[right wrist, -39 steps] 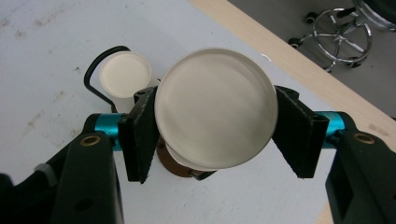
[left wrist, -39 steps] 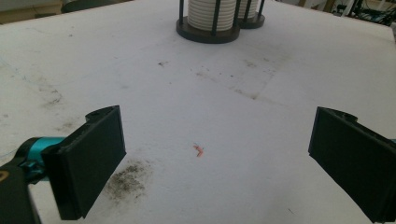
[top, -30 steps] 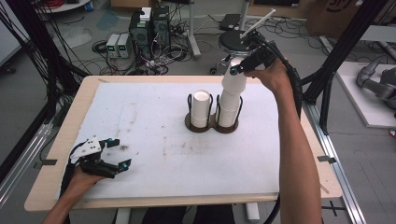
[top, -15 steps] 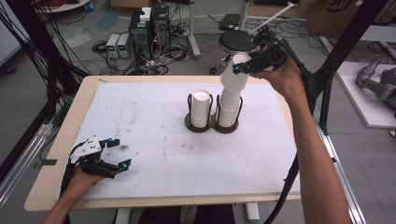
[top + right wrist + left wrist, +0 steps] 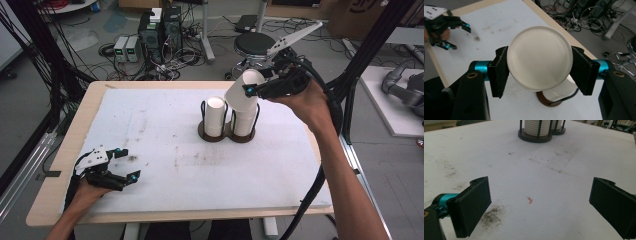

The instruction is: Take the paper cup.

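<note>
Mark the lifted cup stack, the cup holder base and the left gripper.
lifted cup stack (image 5: 243, 91): high view, tilted side wall.
cup holder base (image 5: 535, 138): left gripper view, dark front rim.
left gripper (image 5: 131, 164): high view, midway between its fingertips.

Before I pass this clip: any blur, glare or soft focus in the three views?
High view: soft and grainy, right gripper slightly smeared. Left gripper view: table sharp, evenly lit. Right gripper view: cup pale and nearly featureless, floor behind soft.
</note>
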A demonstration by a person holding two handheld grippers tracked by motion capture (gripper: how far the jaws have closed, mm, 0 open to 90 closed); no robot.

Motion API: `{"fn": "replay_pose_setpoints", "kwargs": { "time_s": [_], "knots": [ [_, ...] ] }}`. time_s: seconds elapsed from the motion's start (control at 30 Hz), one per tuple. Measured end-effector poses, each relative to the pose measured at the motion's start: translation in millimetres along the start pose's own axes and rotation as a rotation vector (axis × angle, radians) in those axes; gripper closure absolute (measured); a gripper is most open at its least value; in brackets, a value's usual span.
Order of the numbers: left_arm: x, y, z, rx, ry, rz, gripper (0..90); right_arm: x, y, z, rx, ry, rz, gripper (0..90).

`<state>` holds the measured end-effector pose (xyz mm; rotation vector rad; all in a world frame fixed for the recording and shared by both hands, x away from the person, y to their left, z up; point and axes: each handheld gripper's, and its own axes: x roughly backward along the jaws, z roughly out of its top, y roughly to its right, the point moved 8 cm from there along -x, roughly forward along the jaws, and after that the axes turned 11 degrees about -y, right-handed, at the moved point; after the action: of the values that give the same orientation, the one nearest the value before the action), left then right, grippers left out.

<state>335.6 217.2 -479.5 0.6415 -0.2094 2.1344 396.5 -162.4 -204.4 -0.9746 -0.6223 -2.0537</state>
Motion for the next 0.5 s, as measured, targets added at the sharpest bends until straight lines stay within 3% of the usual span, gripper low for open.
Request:
{"fn": "replay_pose_setpoints", "kwargs": {
  "time_s": [0.5],
  "knots": [
    [0.1, 0.9, 0.0, -0.003, 0.001, 0.002, 3.7, -20.4, -26.0, -22.0, 0.050, 0.116, 0.139, 37.5]
  ]
}}
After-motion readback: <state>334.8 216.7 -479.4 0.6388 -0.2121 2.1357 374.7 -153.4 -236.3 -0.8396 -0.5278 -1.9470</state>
